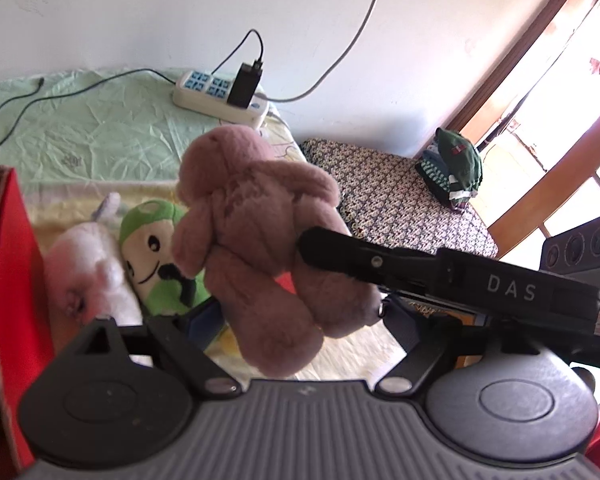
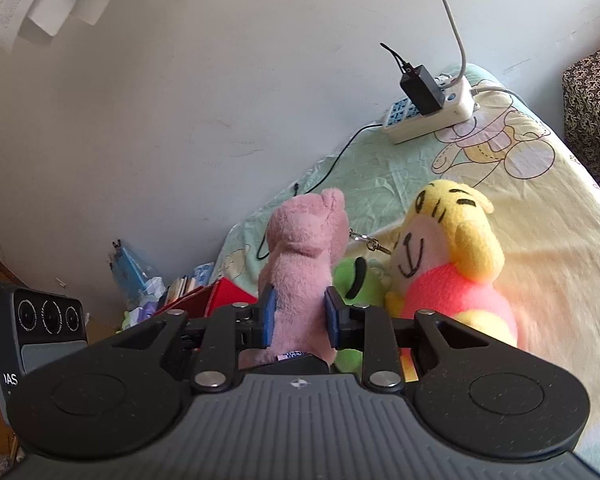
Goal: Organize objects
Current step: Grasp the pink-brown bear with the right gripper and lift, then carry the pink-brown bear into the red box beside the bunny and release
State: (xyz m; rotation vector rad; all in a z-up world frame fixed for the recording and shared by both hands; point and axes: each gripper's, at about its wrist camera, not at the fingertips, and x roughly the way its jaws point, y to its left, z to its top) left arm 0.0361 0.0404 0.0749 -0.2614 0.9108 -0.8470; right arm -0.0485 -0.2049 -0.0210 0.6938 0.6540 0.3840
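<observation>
A pink plush toy (image 1: pixel 252 216) hangs above the bed. My right gripper (image 2: pixel 300 316) is shut on it, with the blue pads (image 2: pixel 269 316) pressed into both sides of its body. In the left wrist view the right gripper (image 1: pixel 320 252) reaches in from the right and holds the toy's side. My left gripper (image 1: pixel 296 320) stands open just below, and the toy's legs dangle between its spread fingers. A white plush (image 1: pixel 88 272) and a green-and-white plush (image 1: pixel 156 256) lie on the bed behind. A yellow-and-pink plush (image 2: pixel 452 264) lies to the right.
An open red box (image 1: pixel 16 280) stands at the left edge of the bed. A power strip (image 1: pixel 220 96) with a black charger and cables lies by the wall. A patterned stool (image 1: pixel 400 200) carrying folded green clothes (image 1: pixel 456 168) stands beyond the bed. Clutter sits on the floor (image 2: pixel 140 280).
</observation>
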